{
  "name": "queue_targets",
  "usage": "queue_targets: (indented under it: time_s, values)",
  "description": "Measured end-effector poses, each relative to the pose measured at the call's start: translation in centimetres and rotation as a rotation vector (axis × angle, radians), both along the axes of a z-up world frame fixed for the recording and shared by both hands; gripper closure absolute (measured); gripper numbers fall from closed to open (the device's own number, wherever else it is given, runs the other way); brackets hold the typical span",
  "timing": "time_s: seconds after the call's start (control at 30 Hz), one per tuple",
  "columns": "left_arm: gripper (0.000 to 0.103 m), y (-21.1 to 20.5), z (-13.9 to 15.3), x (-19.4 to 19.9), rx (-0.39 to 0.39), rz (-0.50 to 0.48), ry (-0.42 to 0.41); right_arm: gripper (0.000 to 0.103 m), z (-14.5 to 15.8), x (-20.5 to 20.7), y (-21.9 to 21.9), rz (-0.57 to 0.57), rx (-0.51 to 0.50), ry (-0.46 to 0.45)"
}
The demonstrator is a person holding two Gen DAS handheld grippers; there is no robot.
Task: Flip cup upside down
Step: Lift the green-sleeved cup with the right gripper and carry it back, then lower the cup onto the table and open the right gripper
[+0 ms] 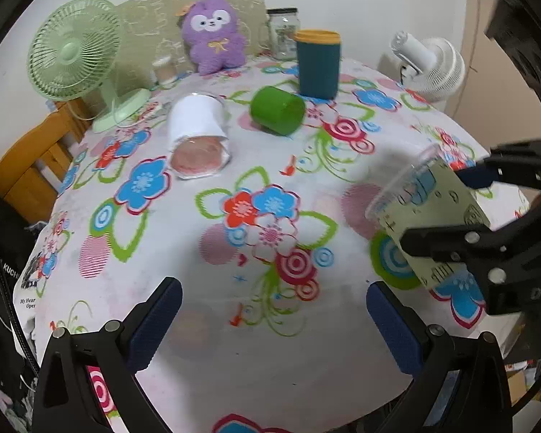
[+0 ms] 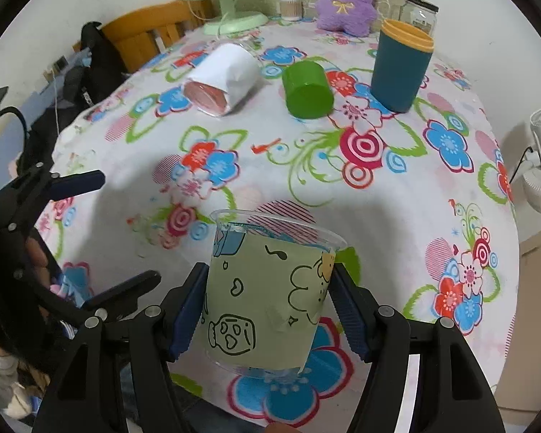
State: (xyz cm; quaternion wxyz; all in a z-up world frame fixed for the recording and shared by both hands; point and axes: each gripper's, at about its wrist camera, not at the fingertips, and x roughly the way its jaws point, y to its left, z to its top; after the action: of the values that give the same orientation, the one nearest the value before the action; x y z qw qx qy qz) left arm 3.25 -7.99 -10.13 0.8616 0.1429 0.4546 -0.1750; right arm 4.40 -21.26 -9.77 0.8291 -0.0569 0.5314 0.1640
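My right gripper (image 2: 267, 310) is shut on a clear plastic cup with a pale green cartoon sleeve (image 2: 267, 296). It holds the cup above the flowered tablecloth (image 2: 396, 202), tilted, rim pointing away from me. In the left wrist view the same cup (image 1: 429, 213) hangs at the right, rim toward the table's middle, with the right gripper (image 1: 447, 209) clamped on it. My left gripper (image 1: 274, 321) is open and empty over the near part of the table; it also shows at the left edge of the right wrist view (image 2: 126, 231).
A white-wrapped cup (image 1: 198, 133) and a green cup (image 1: 277, 110) lie on their sides at mid-table. A teal tumbler with a yellow rim (image 1: 318, 63) stands behind them. A green fan (image 1: 75, 54), a purple plush (image 1: 214, 36), a glass jar (image 1: 283, 32) and a white fan (image 1: 432, 65) line the back.
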Motion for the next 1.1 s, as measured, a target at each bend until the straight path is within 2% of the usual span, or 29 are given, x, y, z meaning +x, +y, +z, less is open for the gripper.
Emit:
queue_targets:
  time_s: [0.3, 0.43, 0.5, 0.67, 1.1]
  values:
    - [0.000, -0.1, -0.9, -0.2, 0.019, 0.012, 0.011, 0.033, -1.7, 1.5, -0.6, -0.009, 0.028, 0.052]
    - [0.000, 0.3, -0.8, -0.1, 0.011, 0.029, 0.012, 0.028, -2.0, 2.0, -0.9, -0.022, 0.046, 0.059]
    - [0.000, 0.5, -0.8, 0.0, 0.008, 0.037, 0.015, 0.019, -1.6, 1.9, -0.9, -0.017, 0.050, 0.047]
    - [0.000, 0.5, -0.5, 0.1, -0.011, 0.043, 0.022, 0.012, -0.3, 1.4, -0.8, -0.006, 0.046, 0.003]
    - [0.000, -1.5, 1.4, -0.3, -0.125, 0.060, 0.065, 0.009, 3.6, -0.6, -4.8, -0.045, 0.085, -0.108]
